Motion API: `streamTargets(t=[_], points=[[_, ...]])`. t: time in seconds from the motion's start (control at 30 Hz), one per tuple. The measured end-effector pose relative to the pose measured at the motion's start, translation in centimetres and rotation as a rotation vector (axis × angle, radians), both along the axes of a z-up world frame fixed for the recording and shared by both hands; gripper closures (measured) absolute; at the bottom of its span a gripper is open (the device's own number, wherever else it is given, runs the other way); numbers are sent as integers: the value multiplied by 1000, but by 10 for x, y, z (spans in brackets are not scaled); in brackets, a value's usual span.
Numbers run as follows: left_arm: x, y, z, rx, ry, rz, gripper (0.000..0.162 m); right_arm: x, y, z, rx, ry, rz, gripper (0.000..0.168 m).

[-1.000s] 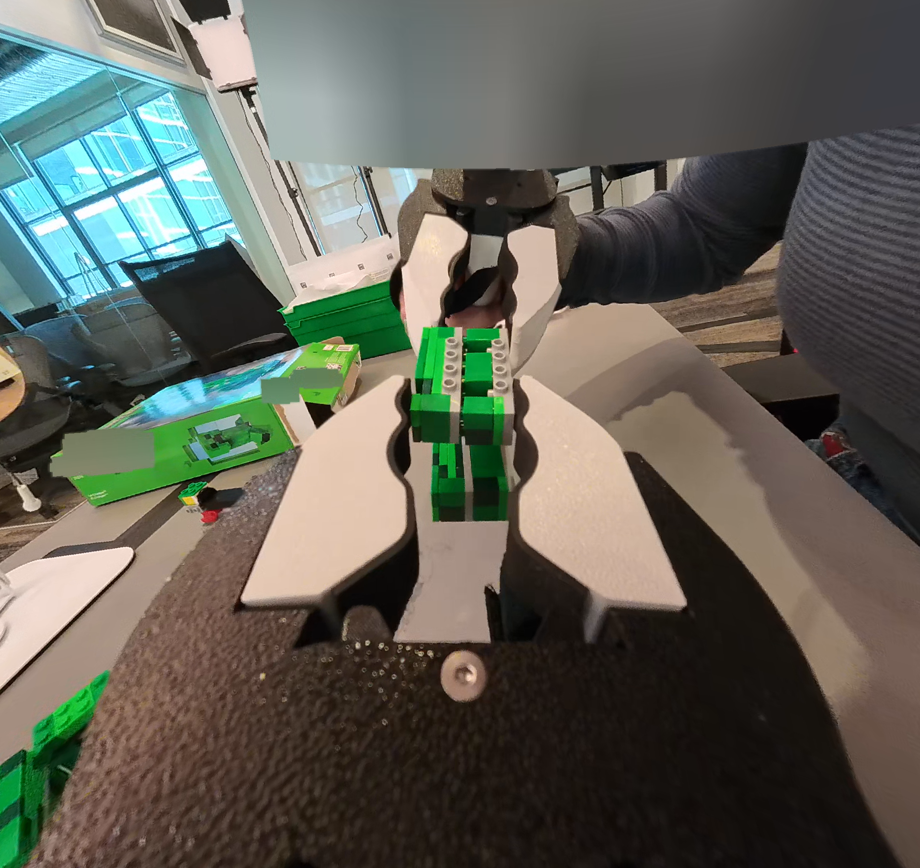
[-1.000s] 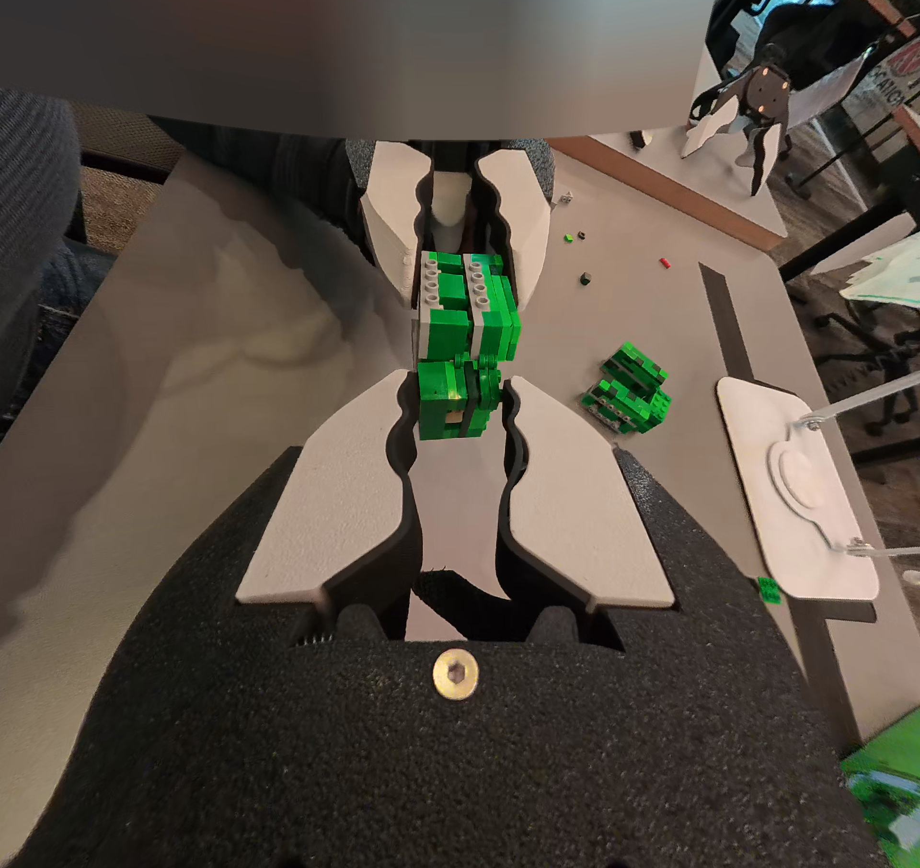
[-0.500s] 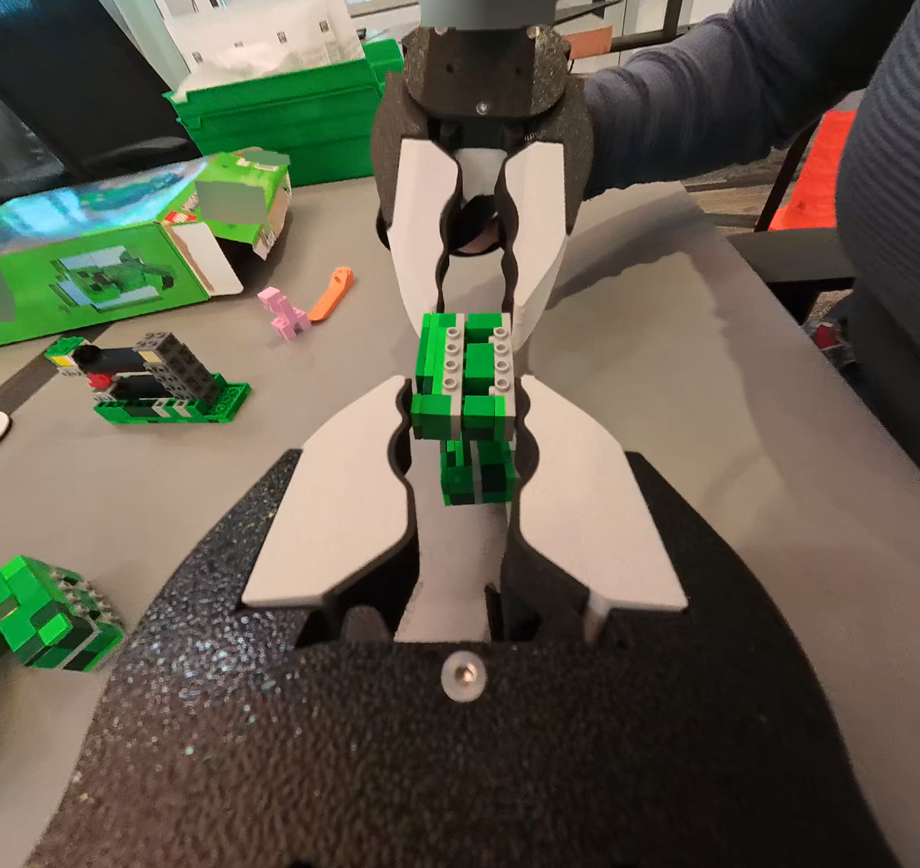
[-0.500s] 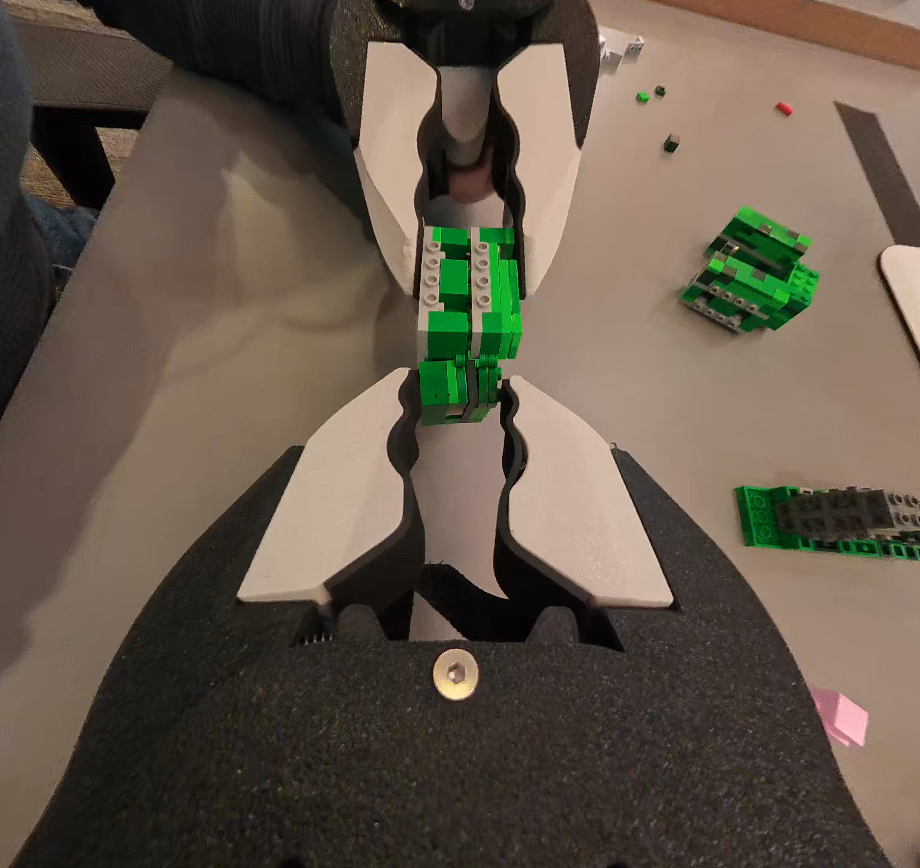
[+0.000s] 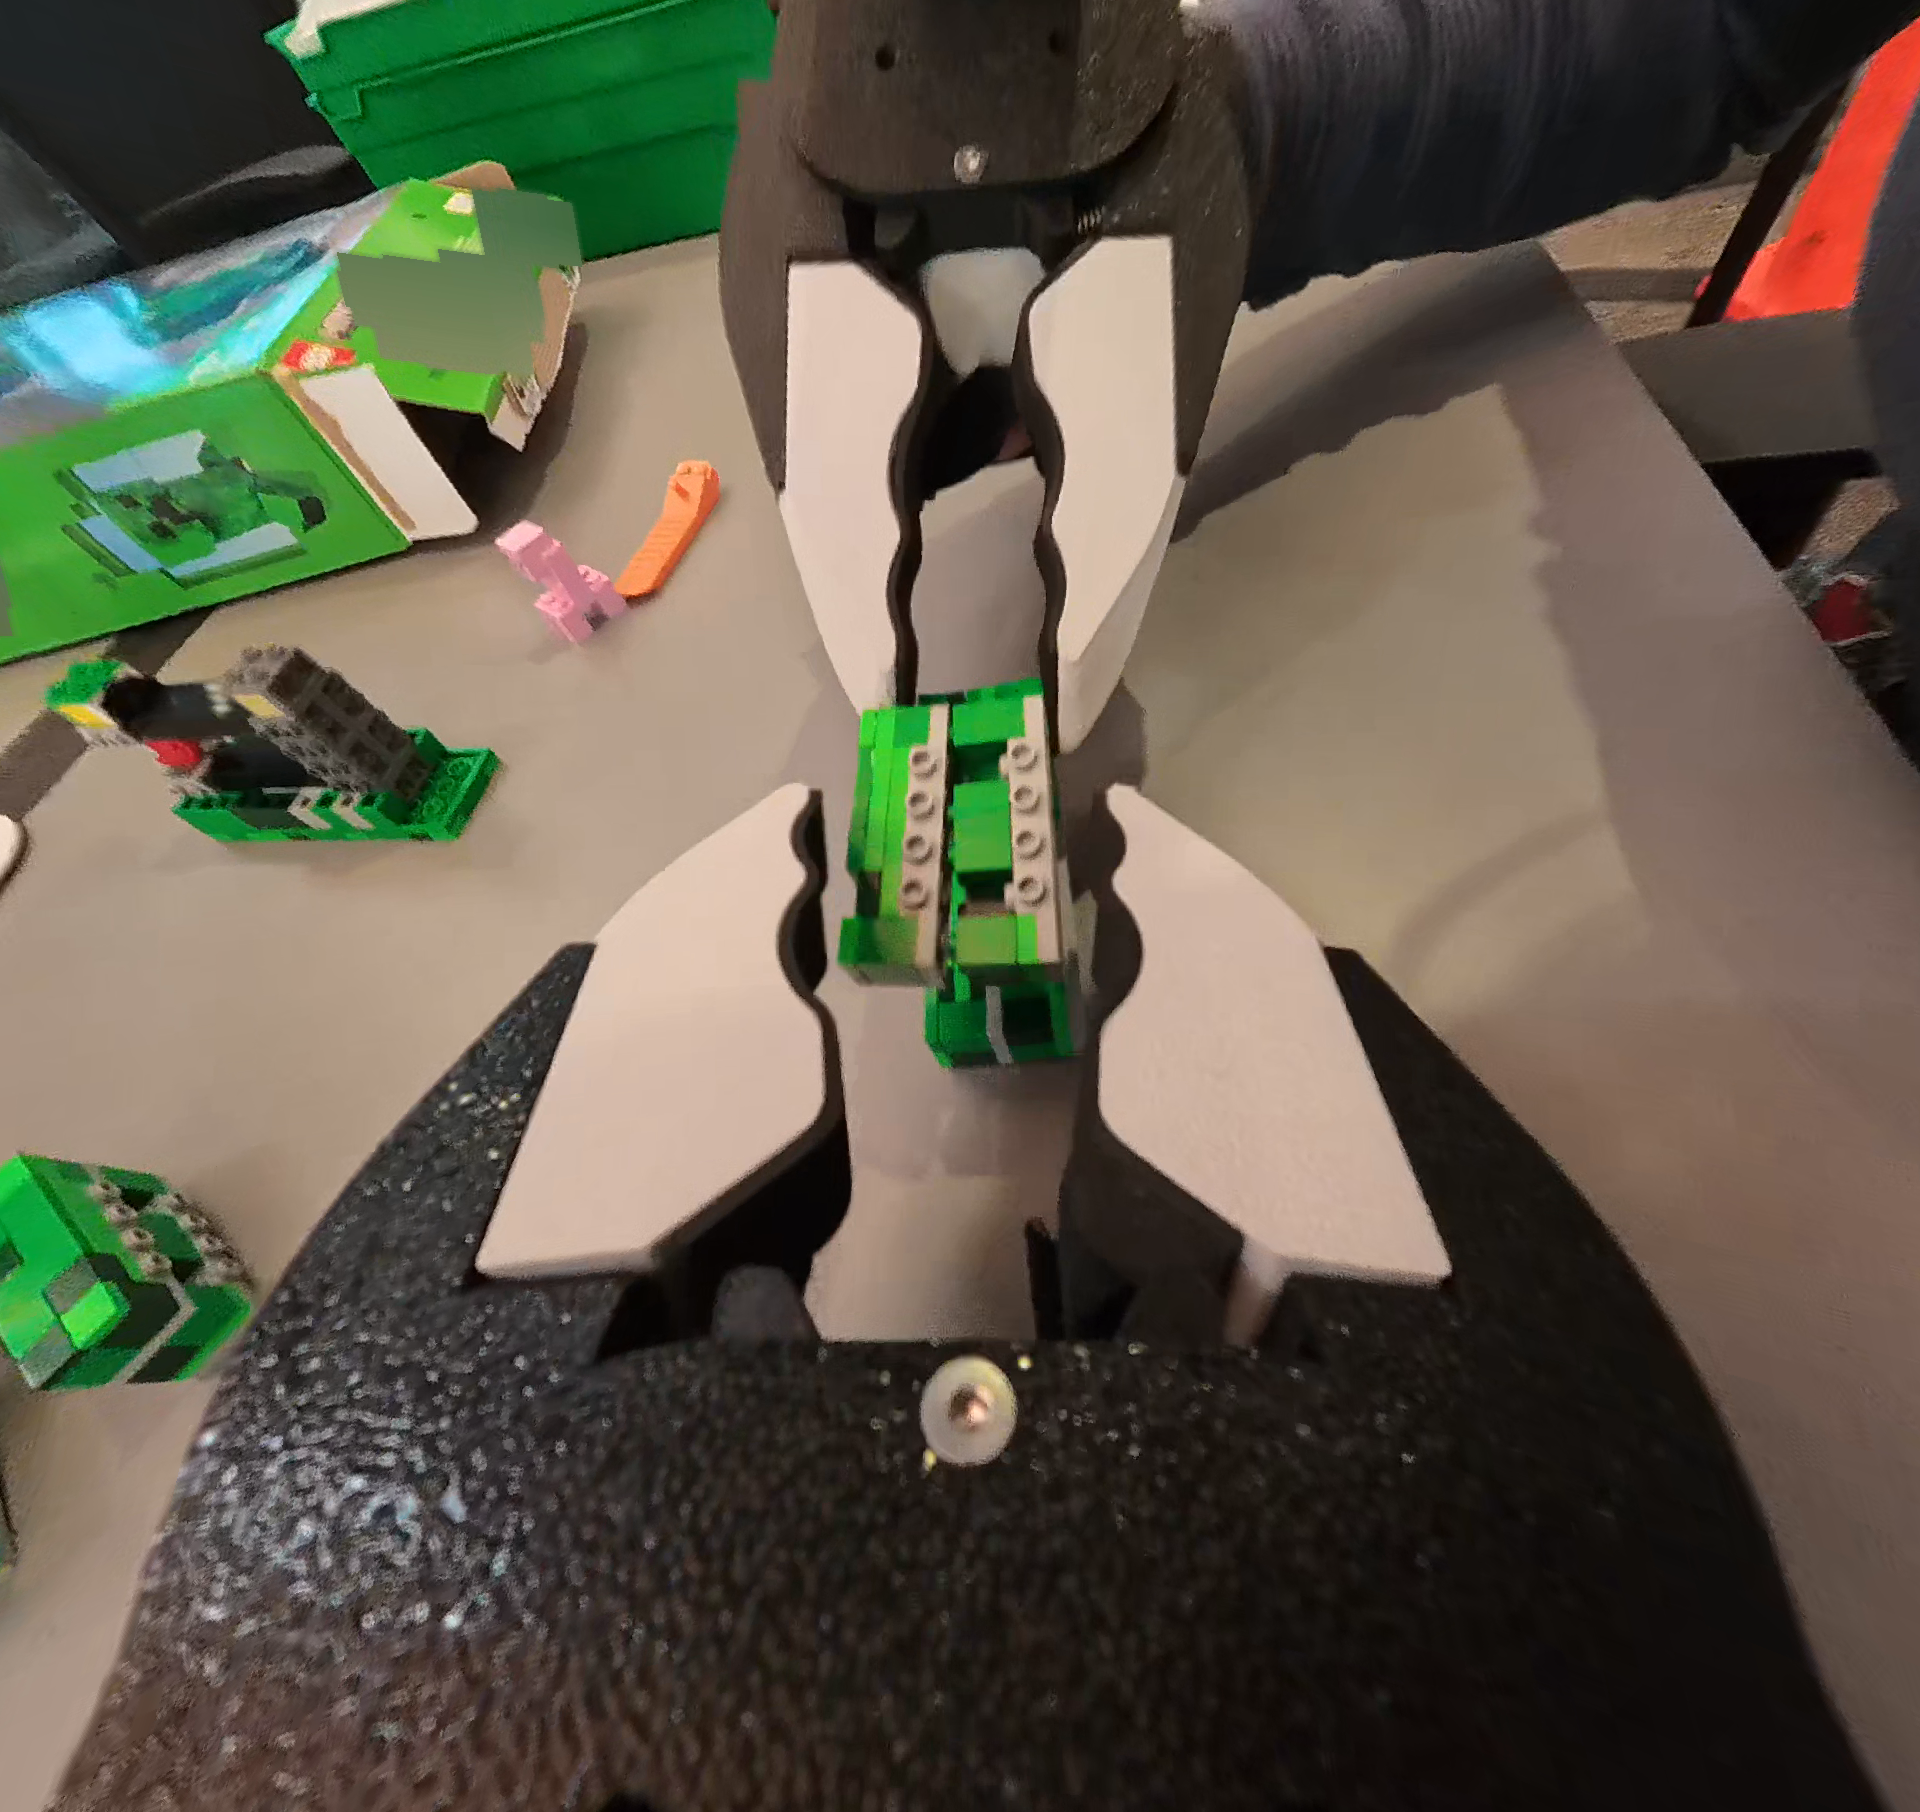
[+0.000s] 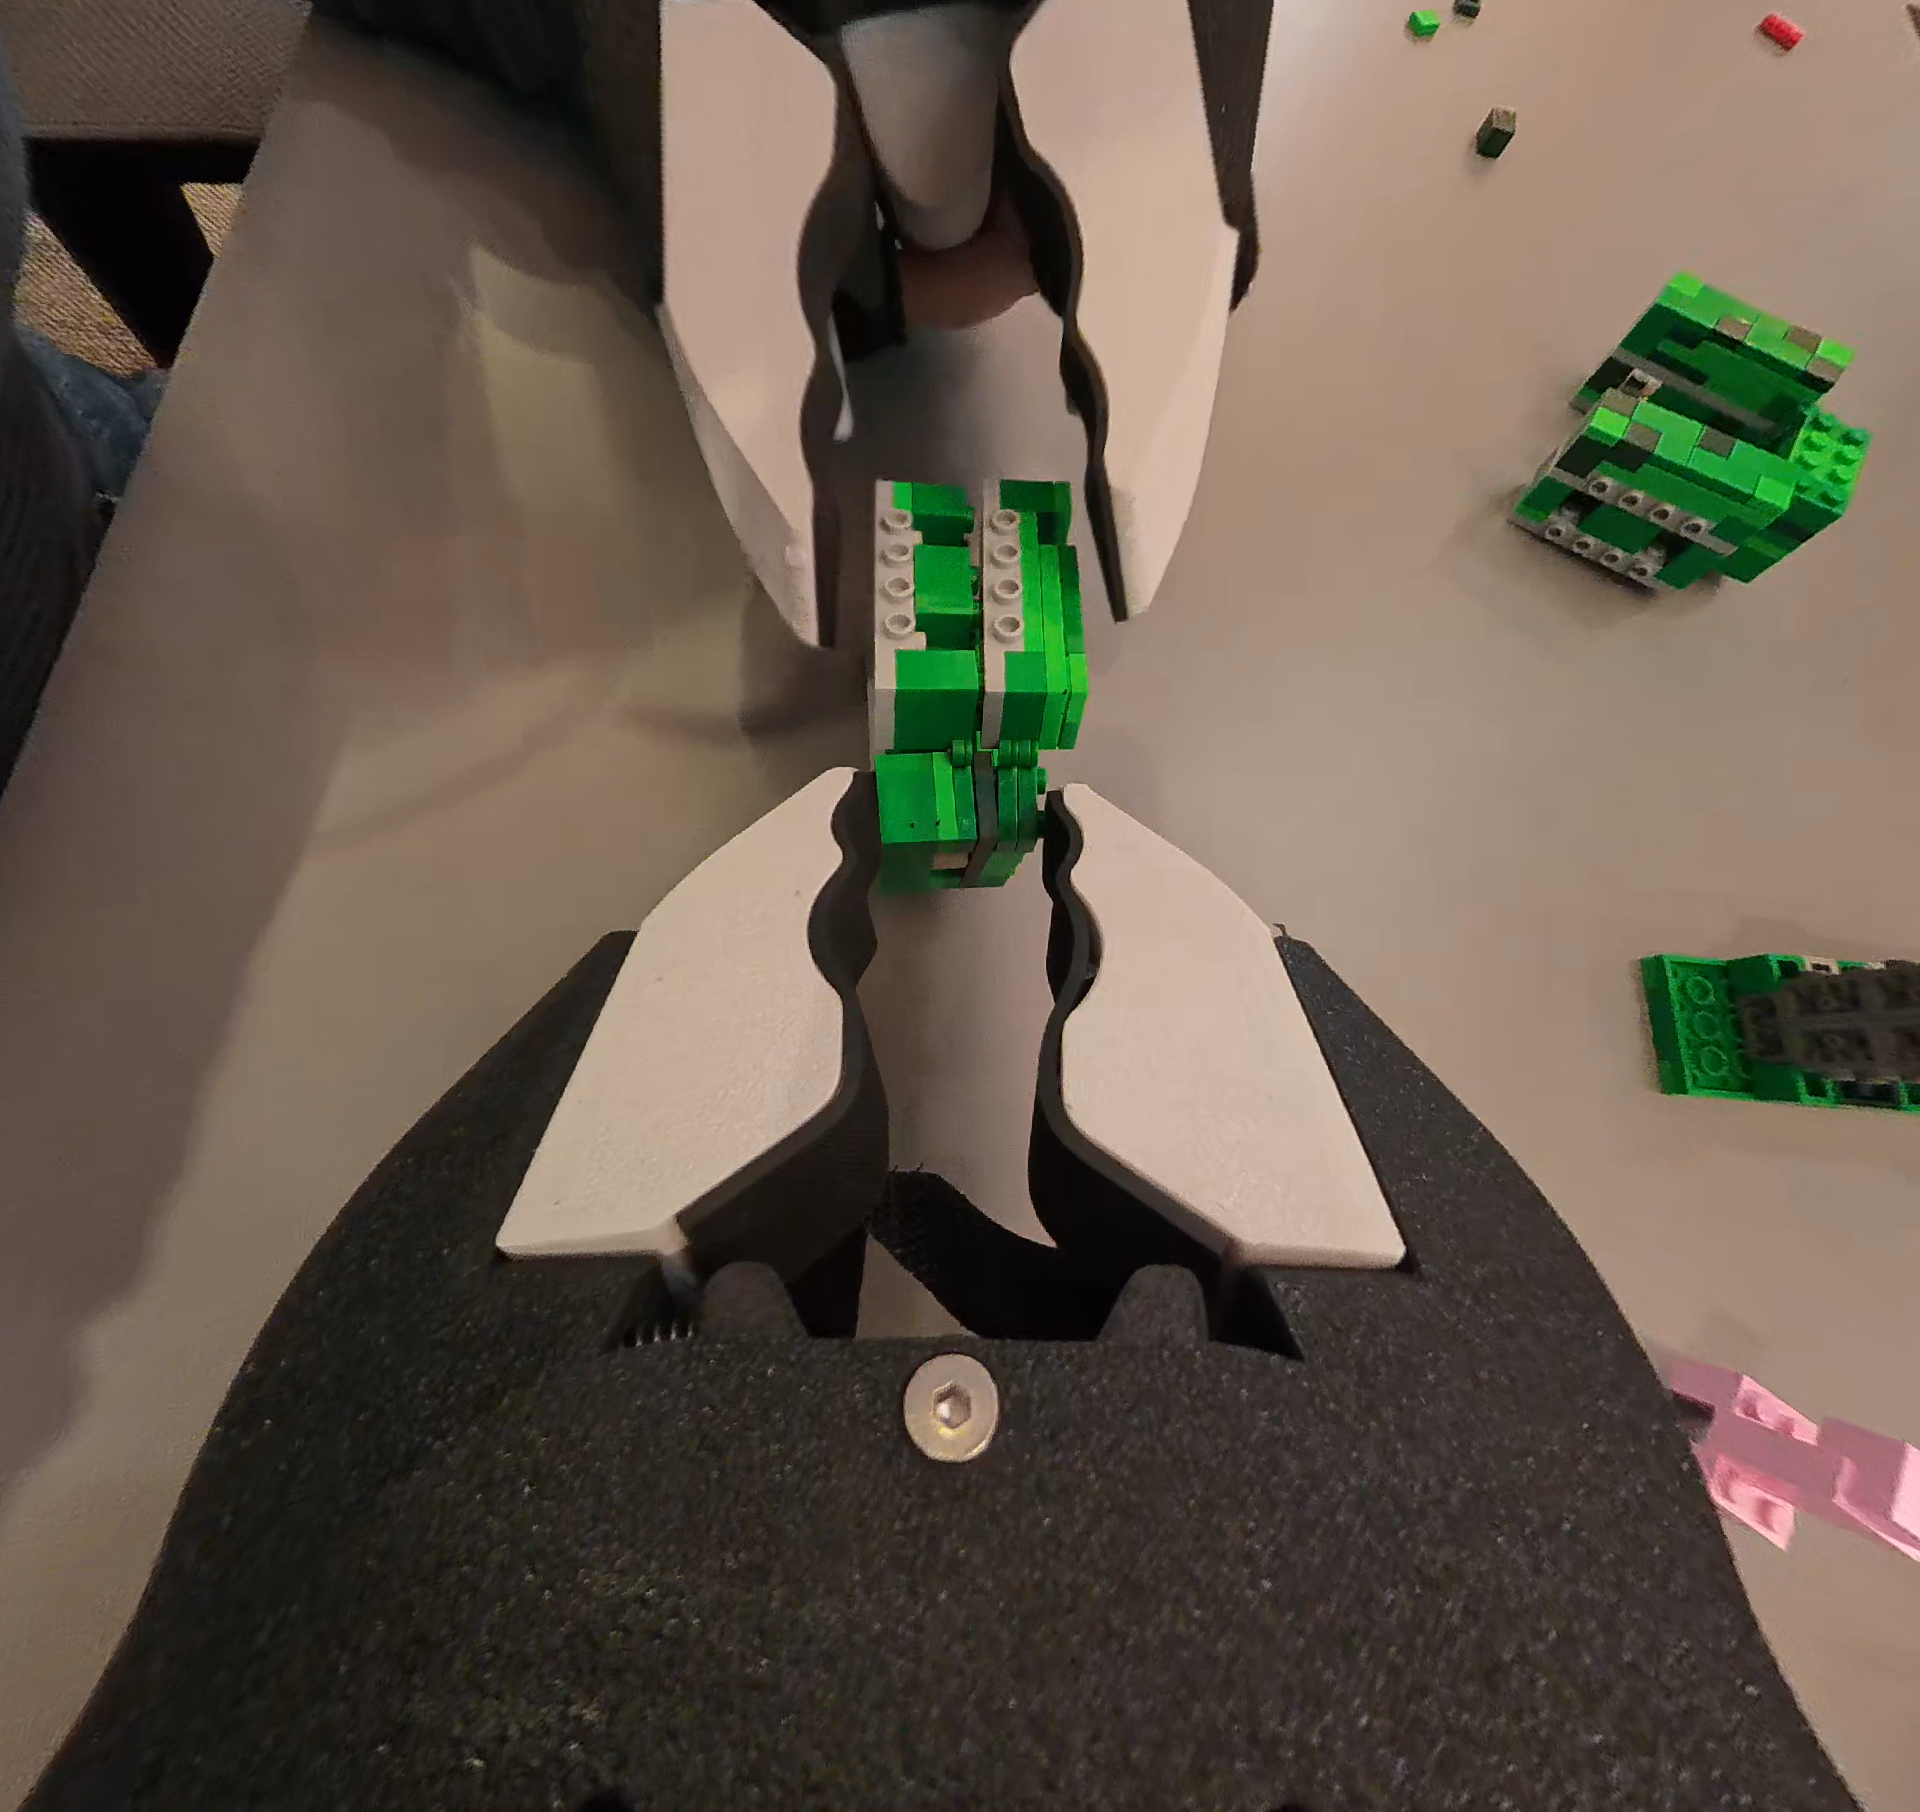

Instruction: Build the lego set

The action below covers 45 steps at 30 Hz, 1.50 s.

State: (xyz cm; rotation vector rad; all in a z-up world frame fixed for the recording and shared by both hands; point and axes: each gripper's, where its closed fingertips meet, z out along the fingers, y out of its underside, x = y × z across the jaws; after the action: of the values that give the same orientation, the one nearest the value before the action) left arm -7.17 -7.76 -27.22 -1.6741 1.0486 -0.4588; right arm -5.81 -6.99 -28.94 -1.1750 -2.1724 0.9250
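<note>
Grey surface (image 6: 1351, 723) fills both wrist views under my tools. Between the tips of my right hand-held gripper (image 6: 951, 806) sits the small hinged end of the green lego assembly (image 6: 977, 619), and the jaws are clenched on it. My left hand-held gripper (image 5: 956, 889) brackets the studded upper block from the opposite side, released, with a gap showing along each finger.

I judge the weight now hangs on that one pinch at the hinge. The block could swing or snap off there, or the two halves could split along the centre seam if I squeeze unevenly. I cannot tell whether it rests on the surface.

Farther to the right of the right hand-held gripper lies a green sub-build (image 6: 1704, 453), which a careless sweep could knock.
</note>
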Motion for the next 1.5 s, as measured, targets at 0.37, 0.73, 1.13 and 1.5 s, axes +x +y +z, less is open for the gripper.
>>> streamTargets(t=[0.37, 0.73, 1.13, 1.5], points=[[2, 5, -9, -34, 213, 45, 115, 0, -2, 0, 9, -9, 26, 138], [4, 2, -13, -129, 324, 47, 123, 3, -4, -1, 27, -39, 41, 138], [6, 3, -14, -157, 352, 34, 124, 5, -3, -2, 5, -41, 45, 138], [7, 2, -14, -183, 327, 17, 121, 5, -3, -2, -57, -15, 33, 138]])
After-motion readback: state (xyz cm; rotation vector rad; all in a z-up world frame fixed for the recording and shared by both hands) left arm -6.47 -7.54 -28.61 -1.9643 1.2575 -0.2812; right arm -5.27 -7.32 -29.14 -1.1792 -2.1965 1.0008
